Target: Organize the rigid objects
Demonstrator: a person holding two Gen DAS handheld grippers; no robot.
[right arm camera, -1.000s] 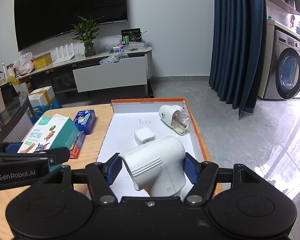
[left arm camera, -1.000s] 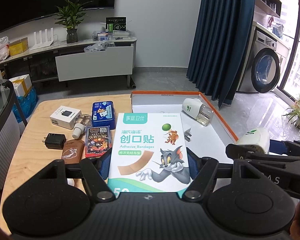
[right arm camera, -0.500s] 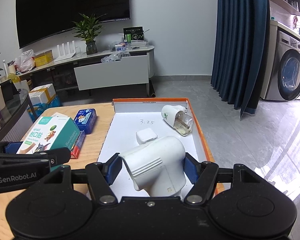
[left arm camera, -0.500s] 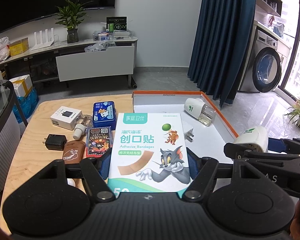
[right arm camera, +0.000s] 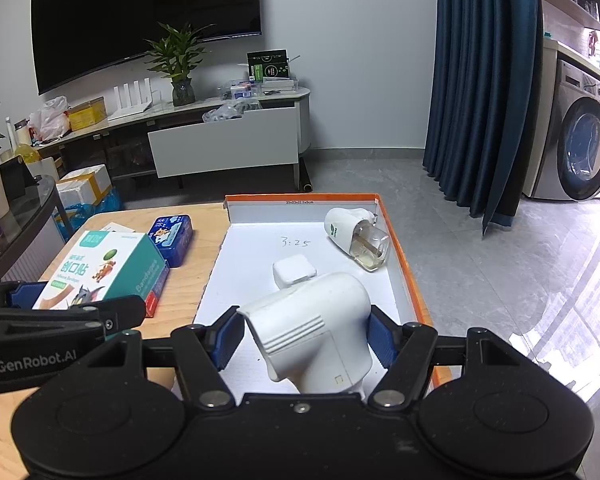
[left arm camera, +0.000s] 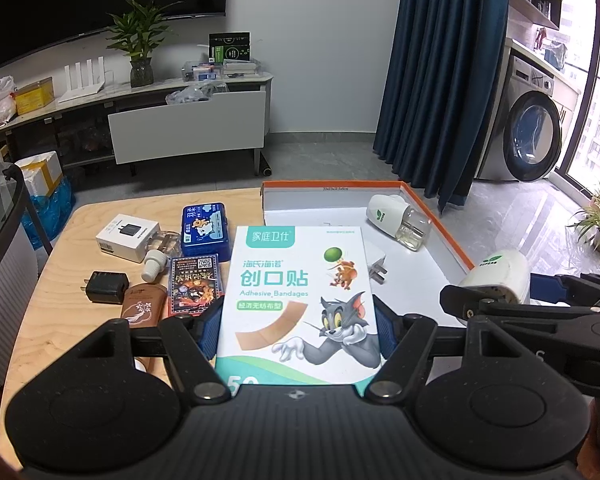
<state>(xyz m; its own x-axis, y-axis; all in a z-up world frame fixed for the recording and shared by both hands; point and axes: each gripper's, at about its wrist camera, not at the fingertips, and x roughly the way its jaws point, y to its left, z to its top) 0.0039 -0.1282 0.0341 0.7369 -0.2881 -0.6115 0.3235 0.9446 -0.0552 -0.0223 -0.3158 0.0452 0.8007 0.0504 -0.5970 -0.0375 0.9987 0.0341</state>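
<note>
Left wrist view. The left gripper (left arm camera: 298, 330) pinches a box of adhesive bandages (left arm camera: 298, 304) between its blue pads, one pad pressed on each long side; the box is held above the wooden table (left arm camera: 60, 320), its printed face up. Beyond it on the table lie a white charger box (left arm camera: 126, 237), a blue tin (left arm camera: 203, 224), a small clear bottle with a white cap (left arm camera: 160, 254), a black plug adapter (left arm camera: 105, 288), a brown tube (left arm camera: 143, 306) and a dark card pack (left arm camera: 196, 285). To the right sits an orange-rimmed white tray (left arm camera: 440, 220) holding a plug-in vaporizer with a clear bottle (left arm camera: 398, 220) and a white charger (left arm camera: 376, 266), partly hidden by the bandage box. At the right edge the right gripper (left arm camera: 500, 300) carries a white vaporizer unit (left arm camera: 500, 274) over the tray's near corner.

Right wrist view. The right gripper (right arm camera: 304, 338) clamps the white vaporizer unit (right arm camera: 312, 328) between its pads, above the near part of the tray (right arm camera: 404, 264). In the tray lie the white charger (right arm camera: 294, 274) and, near the far right corner, the bottled vaporizer (right arm camera: 356, 238). At left, the left gripper (right arm camera: 72, 312) holds the bandage box (right arm camera: 100, 270) over the table (right arm camera: 204, 216), near the blue tin (right arm camera: 171, 234).
</note>
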